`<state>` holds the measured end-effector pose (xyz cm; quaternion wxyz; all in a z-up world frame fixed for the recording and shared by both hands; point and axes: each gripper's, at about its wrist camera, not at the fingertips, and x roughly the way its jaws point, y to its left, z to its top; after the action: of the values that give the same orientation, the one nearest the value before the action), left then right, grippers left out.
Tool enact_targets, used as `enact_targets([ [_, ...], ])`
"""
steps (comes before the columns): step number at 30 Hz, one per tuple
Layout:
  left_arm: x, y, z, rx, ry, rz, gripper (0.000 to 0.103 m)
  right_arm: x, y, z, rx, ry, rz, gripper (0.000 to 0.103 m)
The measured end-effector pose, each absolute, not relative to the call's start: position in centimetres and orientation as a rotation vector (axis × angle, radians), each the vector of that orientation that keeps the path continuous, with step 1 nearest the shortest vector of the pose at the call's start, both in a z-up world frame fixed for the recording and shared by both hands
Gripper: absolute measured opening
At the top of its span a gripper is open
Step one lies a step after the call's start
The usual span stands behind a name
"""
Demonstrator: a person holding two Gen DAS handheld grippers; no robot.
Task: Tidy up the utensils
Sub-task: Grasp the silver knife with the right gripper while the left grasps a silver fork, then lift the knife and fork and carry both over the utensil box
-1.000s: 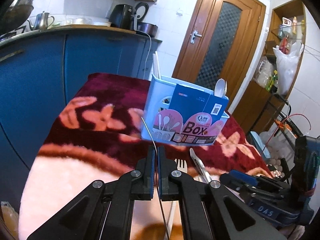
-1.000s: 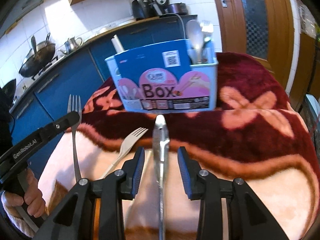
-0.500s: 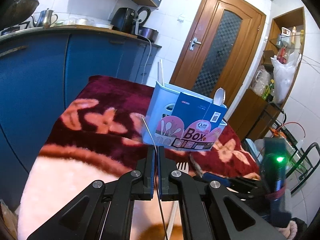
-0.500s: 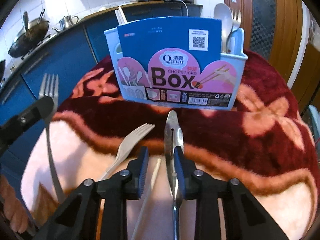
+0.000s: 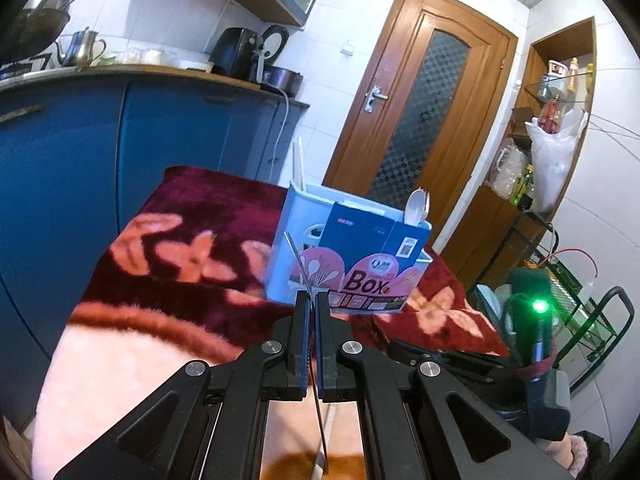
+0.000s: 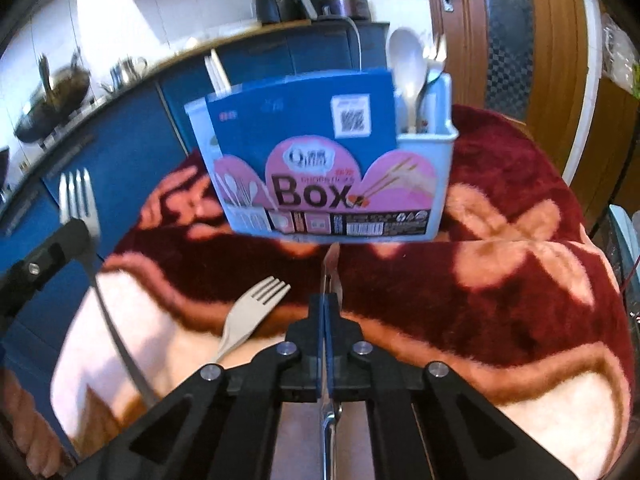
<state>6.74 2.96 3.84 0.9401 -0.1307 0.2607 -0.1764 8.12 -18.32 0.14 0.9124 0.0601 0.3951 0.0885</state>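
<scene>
A light-blue utensil box [image 5: 348, 256] [image 6: 332, 160] stands on the dark red flowered blanket [image 6: 500, 280]. It holds a white spoon [image 6: 408, 68] at its right end and pale chopsticks [image 6: 216, 72] at its left. My left gripper [image 5: 312, 300] is shut on a metal fork [image 6: 76, 200], which it holds edge-on and upright, left of the box. My right gripper [image 6: 325, 304] is shut on a slim metal utensil [image 6: 331, 264] whose tip points at the foot of the box. A beige plastic fork [image 6: 256, 312] lies on the blanket just left of the right gripper.
Blue kitchen cabinets [image 5: 120, 140] with a kettle, a wok and appliances on the counter stand behind the table. A wooden door [image 5: 420, 112] and shelves with bags are at the right. A person's hand [image 6: 24, 420] holds the left gripper's handle.
The right jaws have closed onto the metal utensil, which now stands on its edge between them. The box looms nearer in the right wrist view. The left gripper keeps the fork.
</scene>
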Motion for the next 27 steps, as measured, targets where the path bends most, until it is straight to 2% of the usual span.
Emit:
enact_targets([
  [6, 6.2, 2.7, 5.0, -0.26, 0.488, -0.376, 0.002, 5.7, -19.7, 2.5, 0.177, 0.714, 0.221, 0.002],
  [12, 6.1, 2.5, 5.5, -0.26, 0.48, -0.363, 0.002, 6.5, -18.6, 2.6, 0.142, 0.755, 0.252, 0.003],
  [20, 6.2, 3.1, 5.0, -0.268, 0.505, -0.334, 0.002, 8.1, -16.6, -0.4, 0.128, 0.87, 0.246, 0.025],
  [27, 6.3, 3.4, 4.7, -0.263, 0.499, -0.34, 0.003, 9.3, -15.4, -1.8, 0.079, 0.916, 0.197, 0.031],
])
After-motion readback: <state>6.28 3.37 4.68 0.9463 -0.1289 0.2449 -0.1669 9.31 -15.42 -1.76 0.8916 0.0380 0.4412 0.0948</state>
